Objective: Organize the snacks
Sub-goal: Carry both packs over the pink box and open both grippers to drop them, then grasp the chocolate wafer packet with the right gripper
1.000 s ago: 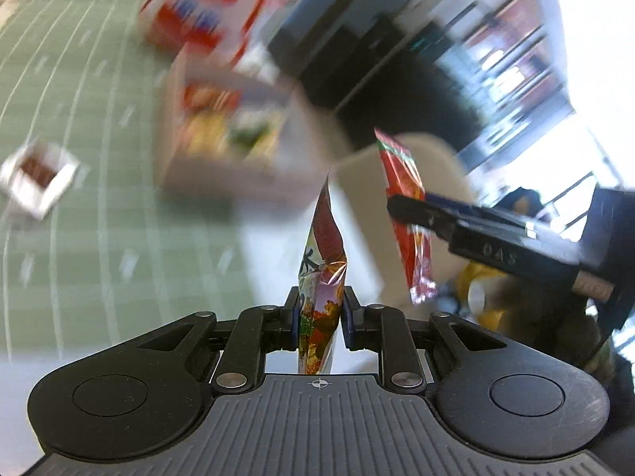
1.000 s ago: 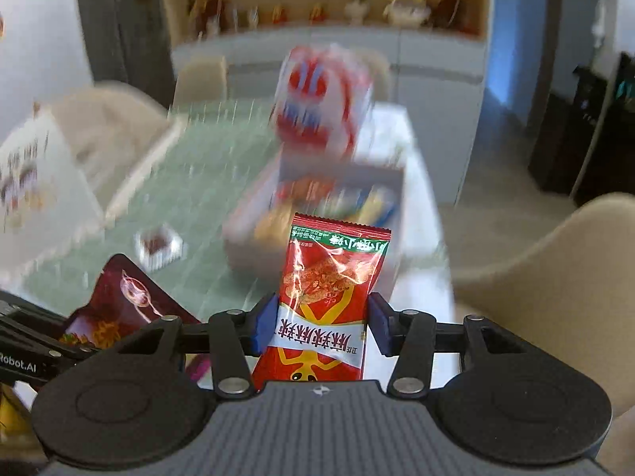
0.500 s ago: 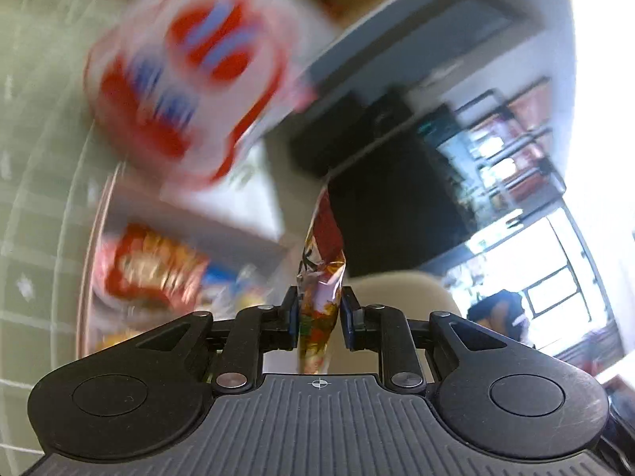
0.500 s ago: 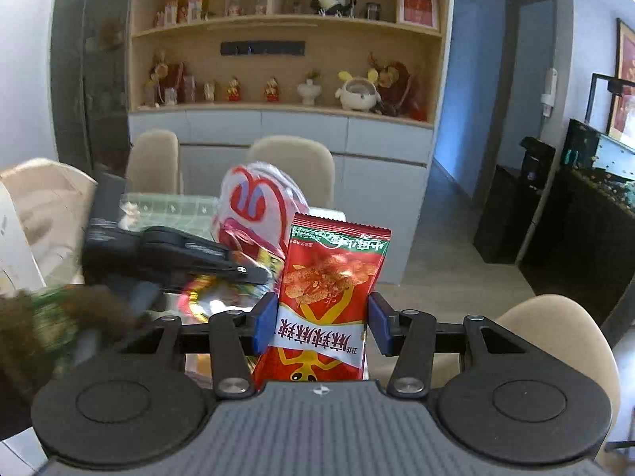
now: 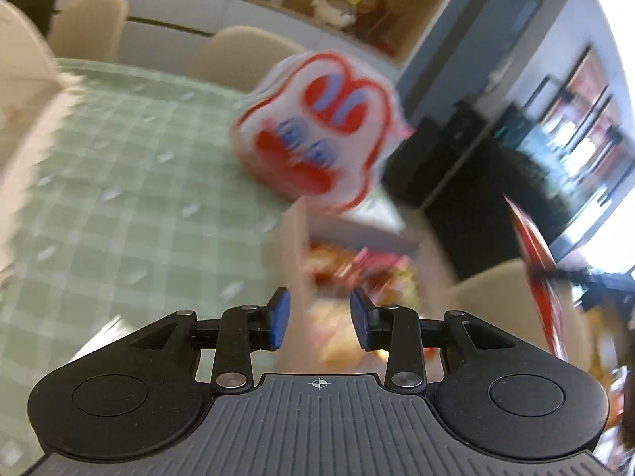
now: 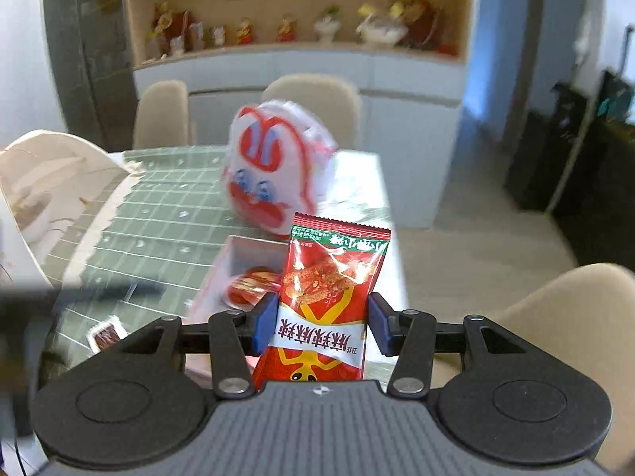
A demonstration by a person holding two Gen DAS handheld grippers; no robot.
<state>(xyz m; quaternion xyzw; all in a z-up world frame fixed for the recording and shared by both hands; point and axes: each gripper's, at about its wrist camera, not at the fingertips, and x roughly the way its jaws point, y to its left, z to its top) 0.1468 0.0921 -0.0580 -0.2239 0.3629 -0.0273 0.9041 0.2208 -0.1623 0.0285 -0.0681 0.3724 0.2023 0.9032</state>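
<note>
Left gripper (image 5: 319,319) has just been opening, blue pads spread with nothing between them, hanging over the blurred snack box (image 5: 357,273) near the worktop's (image 5: 131,182) right edge. Right gripper (image 6: 320,323) pinches the red snack packet (image 6: 329,297) upright by its sides, above the same box (image 6: 238,261). A red-and-white bag (image 6: 274,170) stands just behind the box. One small packet (image 6: 105,333) lies alone on the green checked cloth by the near edge.

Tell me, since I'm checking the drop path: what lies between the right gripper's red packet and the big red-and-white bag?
In the right wrist view, the open box of snacks lies between the red packet and the red-and-white bag.
</note>
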